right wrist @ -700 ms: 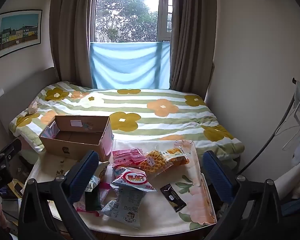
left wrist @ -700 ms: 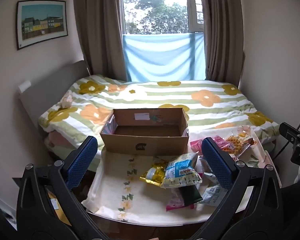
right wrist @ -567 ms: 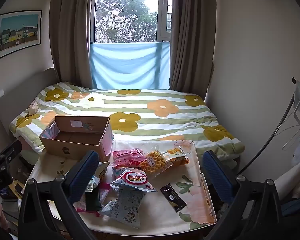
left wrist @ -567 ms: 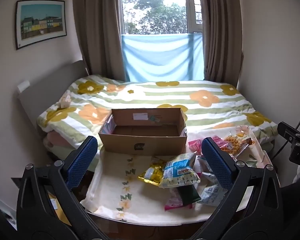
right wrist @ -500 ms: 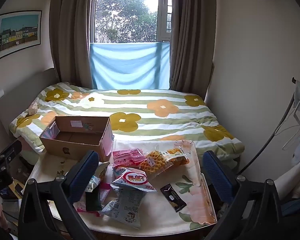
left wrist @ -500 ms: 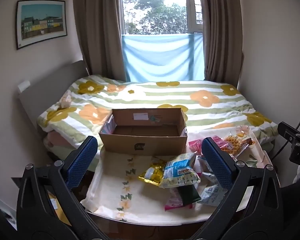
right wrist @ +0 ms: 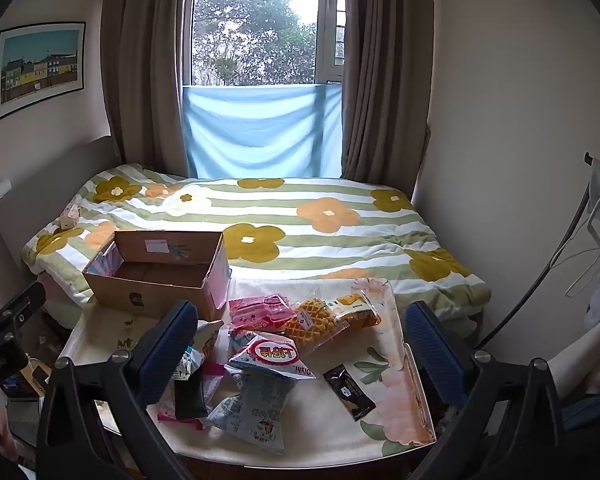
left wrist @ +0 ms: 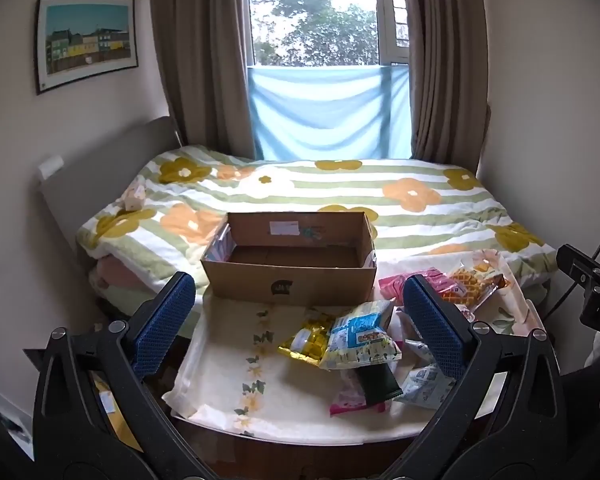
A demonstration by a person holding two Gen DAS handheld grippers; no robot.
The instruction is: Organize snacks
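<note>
Snack packets (right wrist: pixel 268 356) beside cardboard box (left wrist: pixel 292 280)

We are in a home bedroom: a bed (left wrist: pixel 340 200) with a flowered quilt fills the room, brown curtains (left wrist: pixel 204 60) frame the window (left wrist: pixel 312 12), and a framed picture (left wrist: pixel 86 42) hangs on the wall.

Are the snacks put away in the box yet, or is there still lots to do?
Nothing looks put away yet: the cardboard box looks empty inside. Nothing is in hand either; the left tongs and right tongs are both open and hold nothing. All of it is left: the waffle pack, pink pack, yellow pack, small black packet and the rest still lie on the table.
</note>
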